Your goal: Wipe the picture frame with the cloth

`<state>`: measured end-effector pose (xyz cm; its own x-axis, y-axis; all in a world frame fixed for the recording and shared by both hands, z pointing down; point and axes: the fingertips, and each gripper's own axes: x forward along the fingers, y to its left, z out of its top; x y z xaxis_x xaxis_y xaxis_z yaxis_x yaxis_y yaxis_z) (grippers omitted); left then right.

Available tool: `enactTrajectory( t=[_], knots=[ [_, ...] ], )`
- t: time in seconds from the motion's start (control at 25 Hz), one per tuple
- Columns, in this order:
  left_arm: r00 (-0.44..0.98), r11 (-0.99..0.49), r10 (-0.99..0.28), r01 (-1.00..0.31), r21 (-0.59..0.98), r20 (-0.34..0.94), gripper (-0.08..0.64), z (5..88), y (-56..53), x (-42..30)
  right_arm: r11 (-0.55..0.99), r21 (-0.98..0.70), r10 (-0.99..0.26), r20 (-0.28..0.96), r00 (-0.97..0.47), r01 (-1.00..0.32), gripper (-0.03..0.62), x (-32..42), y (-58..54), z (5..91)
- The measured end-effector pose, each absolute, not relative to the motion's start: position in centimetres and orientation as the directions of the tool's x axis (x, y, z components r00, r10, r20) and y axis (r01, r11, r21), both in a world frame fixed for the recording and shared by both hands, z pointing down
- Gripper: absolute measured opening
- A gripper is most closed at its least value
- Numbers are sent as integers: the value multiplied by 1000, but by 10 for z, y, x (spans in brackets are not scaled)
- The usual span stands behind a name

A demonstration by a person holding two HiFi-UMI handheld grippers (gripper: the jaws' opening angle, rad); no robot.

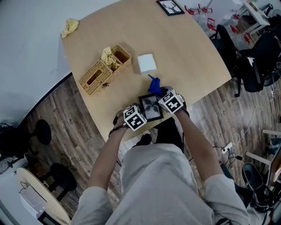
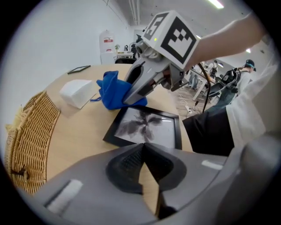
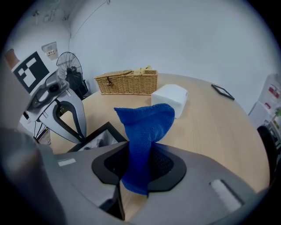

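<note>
Blue cloth [image 3: 145,127] sits clamped in my right gripper [image 3: 138,162], left gripper [image 2: 142,151] closed empty; the table's [image 1: 184,52] eleven-o'clock basket [image 1: 102,82] holds a yellow rag [image 1: 108,57].

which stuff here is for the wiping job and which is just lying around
For the job: blue cloth pinched in the right tool; black picture frame.
Lying about: wicker basket, white box, yellow rag, small far frame.
</note>
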<state>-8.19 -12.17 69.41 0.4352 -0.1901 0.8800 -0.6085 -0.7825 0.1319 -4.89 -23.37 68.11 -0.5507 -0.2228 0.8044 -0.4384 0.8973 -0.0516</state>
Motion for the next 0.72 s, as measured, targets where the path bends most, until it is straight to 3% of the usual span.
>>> enactTrajectory(
  t=[0.56,0.72],
  knots=[
    [419,-750,-239,-653,108,876,52,694,-121,-85,903,-8,-243,814,-528,-429,106,-37,-212,687],
    [404,-746,-253,-660,89,879,52,696,-119,-84,915,78,-287,816,-502,-396,106,-35,-206,687]
  ],
)
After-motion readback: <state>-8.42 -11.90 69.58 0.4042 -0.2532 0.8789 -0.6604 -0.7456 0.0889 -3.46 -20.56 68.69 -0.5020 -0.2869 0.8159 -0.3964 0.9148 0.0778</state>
